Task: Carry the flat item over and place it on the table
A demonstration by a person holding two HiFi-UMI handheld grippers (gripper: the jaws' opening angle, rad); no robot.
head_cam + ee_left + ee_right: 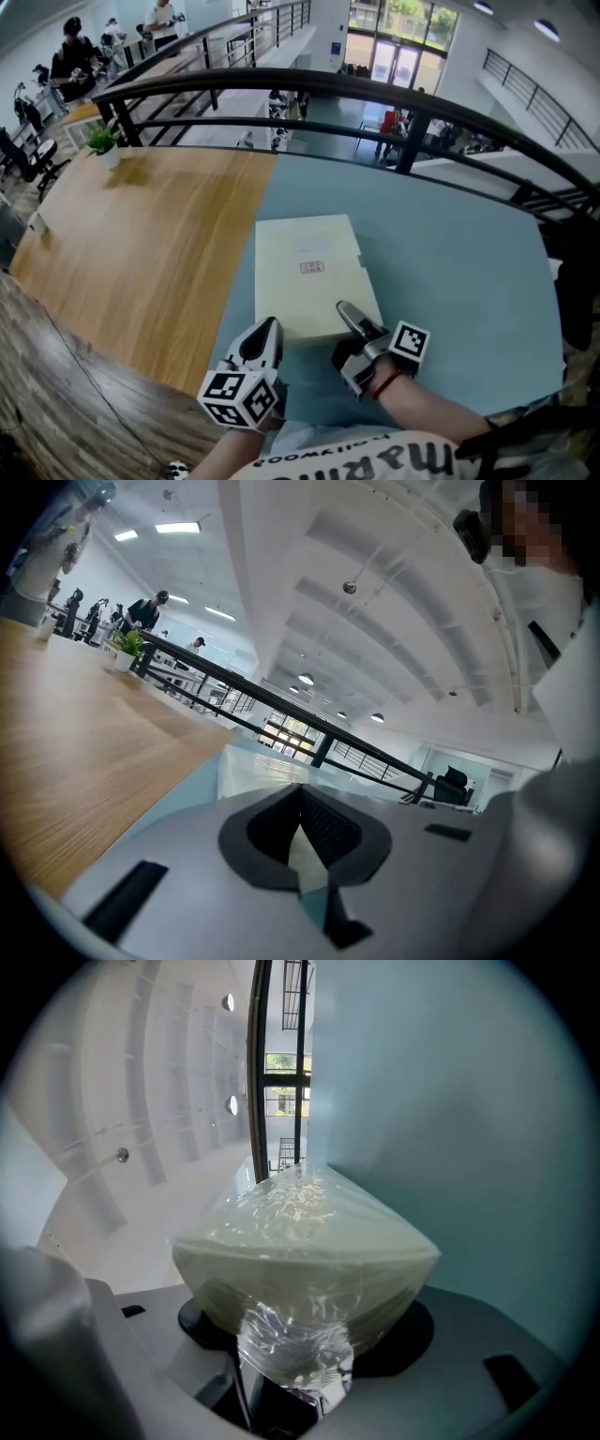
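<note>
The flat item is a cream box (309, 272) wrapped in clear film, lying flat low over the teal tabletop (450, 272); I cannot tell if it rests on it. My right gripper (354, 323) is turned on its side and shut on the box's near edge, one finger (349, 314) on top. In the right gripper view the wrapped box (305, 1251) fills the jaws of the right gripper (295, 1354). My left gripper (269, 333) points at the box's near left corner. In the left gripper view the left gripper (302, 803) has its pads meeting at the tips, with a cream sliver behind them.
The table's left part is wood (141, 244), with a small potted plant (103, 145) at its far corner. A black railing (394, 98) runs along the table's far side, with a lower floor beyond. People sit at desks at the far left (70, 56).
</note>
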